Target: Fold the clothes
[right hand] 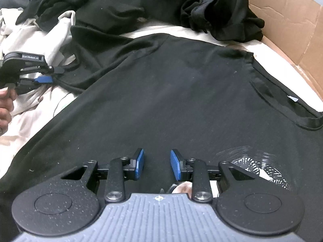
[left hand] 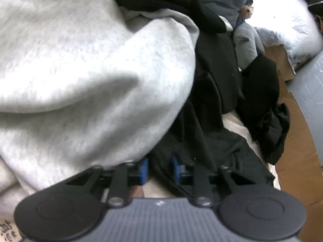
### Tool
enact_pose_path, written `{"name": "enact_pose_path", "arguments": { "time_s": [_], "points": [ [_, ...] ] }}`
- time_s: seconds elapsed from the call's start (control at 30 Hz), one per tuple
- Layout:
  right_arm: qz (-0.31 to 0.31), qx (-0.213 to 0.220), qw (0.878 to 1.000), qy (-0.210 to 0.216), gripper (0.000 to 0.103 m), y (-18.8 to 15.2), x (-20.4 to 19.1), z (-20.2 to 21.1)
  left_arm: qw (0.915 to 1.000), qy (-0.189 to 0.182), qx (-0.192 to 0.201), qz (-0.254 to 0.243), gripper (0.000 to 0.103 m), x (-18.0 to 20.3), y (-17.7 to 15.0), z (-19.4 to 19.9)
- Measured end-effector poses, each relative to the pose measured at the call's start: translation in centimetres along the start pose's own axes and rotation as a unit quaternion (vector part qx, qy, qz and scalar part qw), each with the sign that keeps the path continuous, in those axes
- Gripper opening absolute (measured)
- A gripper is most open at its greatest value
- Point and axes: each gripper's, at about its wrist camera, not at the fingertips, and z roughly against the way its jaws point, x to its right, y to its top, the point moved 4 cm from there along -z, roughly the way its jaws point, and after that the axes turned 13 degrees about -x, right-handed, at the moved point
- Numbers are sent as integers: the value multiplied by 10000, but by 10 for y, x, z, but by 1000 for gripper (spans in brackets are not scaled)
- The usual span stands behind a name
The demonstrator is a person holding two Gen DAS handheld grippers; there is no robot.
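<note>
A black T-shirt (right hand: 171,90) lies spread flat on a pale sheet, its collar (right hand: 282,104) to the right and a white print (right hand: 262,167) near me. My right gripper (right hand: 157,163) hovers open just above the shirt's middle, nothing between its blue pads (right hand: 140,163). My left gripper (right hand: 52,74), held by a hand (right hand: 5,104), sits at the shirt's left sleeve edge. In the left wrist view, black sleeve fabric (left hand: 201,151) runs between the parted pads of the left gripper (left hand: 159,168). The pads do not visibly pinch it.
A big light grey sweatshirt (left hand: 80,60) bulges close on the left. Crumpled black clothes (right hand: 222,10) and pale garments (right hand: 30,34) lie heaped at the back. Flattened cardboard (right hand: 282,20) borders the right side. A white duvet (left hand: 282,20) lies beyond.
</note>
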Motion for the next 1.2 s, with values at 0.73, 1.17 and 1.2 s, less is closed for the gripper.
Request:
{"name": "enact_pose_path", "arguments": {
  "time_s": [0.73, 1.17, 1.2],
  "points": [
    [634, 245, 9966, 466, 36, 78, -68, -6, 9929, -325, 867, -753, 4, 46, 43, 49],
    [445, -165, 9972, 570, 35, 91, -79, -51, 9943, -349, 949, -325, 3, 18, 59, 47],
    [469, -197, 9972, 550, 35, 89, -79, -54, 9944, -358, 952, -297, 3, 16, 60, 47]
  ]
}}
